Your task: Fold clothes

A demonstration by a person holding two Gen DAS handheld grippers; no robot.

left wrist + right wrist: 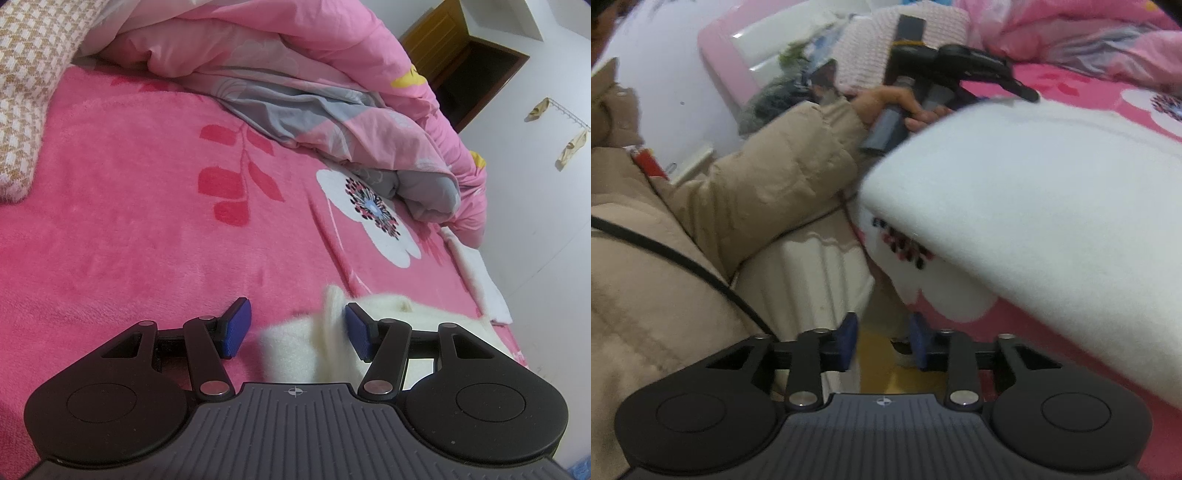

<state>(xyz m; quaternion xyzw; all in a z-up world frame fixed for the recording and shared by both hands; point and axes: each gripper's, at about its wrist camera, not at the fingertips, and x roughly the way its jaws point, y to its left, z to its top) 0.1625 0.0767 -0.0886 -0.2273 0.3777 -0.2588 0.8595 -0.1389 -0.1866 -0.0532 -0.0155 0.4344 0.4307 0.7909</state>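
The white fleece garment point(1052, 206) lies folded on the bed point(129, 221), the left tool point(295, 328) spread around its corner and the right tool point(882, 343) parted on nothing (at six o'clock), so the next fold likely needs a fresh pinch.

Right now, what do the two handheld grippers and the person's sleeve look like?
Both grippers, left gripper and right gripper, share one design: black linkage arms with silver pivot pins, round black side housings, a ribbed dark grey base marked with a small white crosshair, and blue textured pads. In the right wrist view, the left gripper has a dark grey handle. The sleeve is beige and padded; a thin black strap crosses the jacket.
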